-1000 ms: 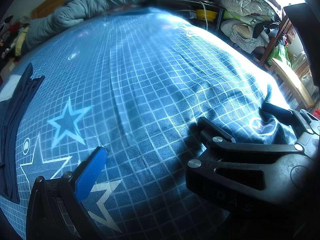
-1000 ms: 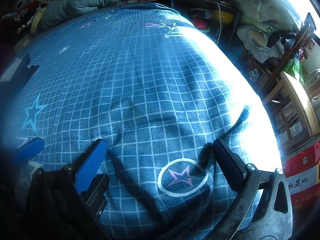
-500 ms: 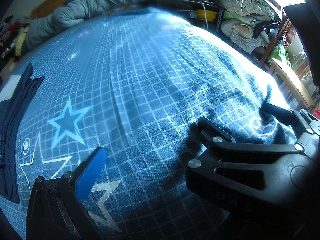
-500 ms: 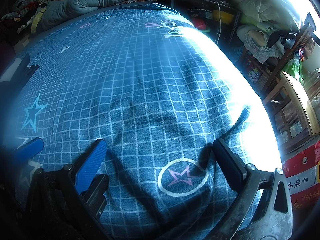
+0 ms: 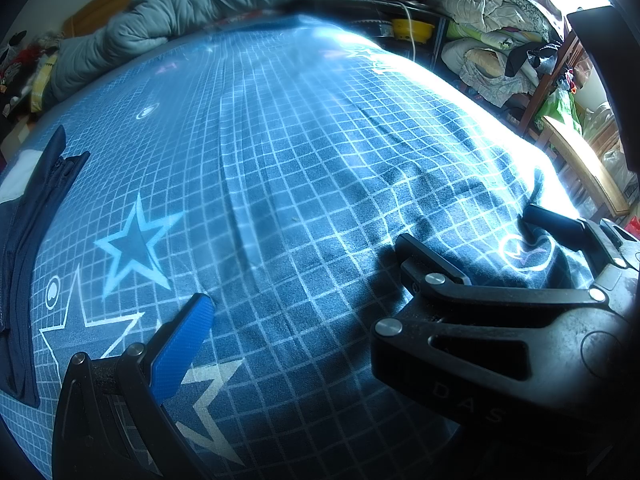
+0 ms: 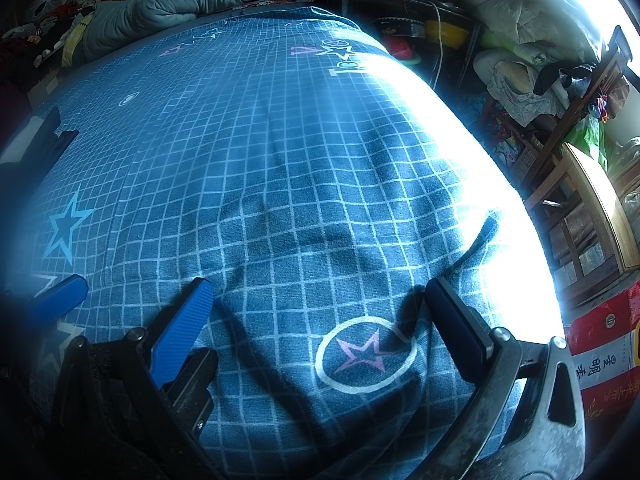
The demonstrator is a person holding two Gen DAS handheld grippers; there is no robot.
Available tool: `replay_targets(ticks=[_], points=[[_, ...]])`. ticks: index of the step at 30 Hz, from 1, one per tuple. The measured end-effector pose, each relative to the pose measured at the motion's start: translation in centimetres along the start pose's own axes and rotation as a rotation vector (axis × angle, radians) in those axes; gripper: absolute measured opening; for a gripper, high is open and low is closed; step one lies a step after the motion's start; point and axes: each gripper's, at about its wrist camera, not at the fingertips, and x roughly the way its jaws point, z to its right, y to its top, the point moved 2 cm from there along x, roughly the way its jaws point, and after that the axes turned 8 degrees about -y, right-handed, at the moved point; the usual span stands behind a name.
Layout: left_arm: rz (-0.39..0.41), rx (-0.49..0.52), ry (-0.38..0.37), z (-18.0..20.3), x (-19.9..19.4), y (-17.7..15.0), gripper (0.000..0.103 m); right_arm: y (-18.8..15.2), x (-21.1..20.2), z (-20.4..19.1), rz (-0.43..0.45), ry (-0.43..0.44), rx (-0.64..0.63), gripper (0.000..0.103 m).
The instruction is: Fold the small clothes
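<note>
Lying at the far left edge of the bed, a dark navy garment (image 5: pixel 24 248) with a zipper and a white patch sits well apart from both grippers, partly cut off by the frame. The left gripper (image 5: pixel 304 280) hovers low over the bedsheet (image 5: pixel 304 152) with its jaws spread wide and nothing between them; its blue pad (image 5: pixel 180 352) points up the bed, while its other finger is not clearly seen — the black frame of the right gripper (image 6: pixel 320 320) fills that side of the left view. The right gripper is likewise spread apart, a blue finger on one side and a black finger (image 6: pixel 456 332) on the other, framing a printed circle with a pink star (image 6: pixel 364 354) on the sheet; whether the fingertips touch the cloth cannot be told. The sheet is blue with a white grid and scattered stars, gently wrinkled near the grippers and washed out by strong daylight along its right edge. A grey-green quilt (image 5: pixel 180 20) is bunched at the head of the bed against a wooden headboard. To the right stand cluttered shelves (image 6: pixel 520 72) piled with bedding and clothes, a yellow bowl (image 5: pixel 412 28), a wooden chair (image 6: pixel 588 216) and a red box with printed characters (image 6: pixel 604 364).
</note>
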Motion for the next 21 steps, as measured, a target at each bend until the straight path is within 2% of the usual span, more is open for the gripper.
replay_targets(ticks=[21], points=[[0.004, -0.005, -0.007, -0.18, -0.09, -0.16, 0.103, 0.02, 0.05, 0.00, 0.000, -0.001, 0.000, 0.103]])
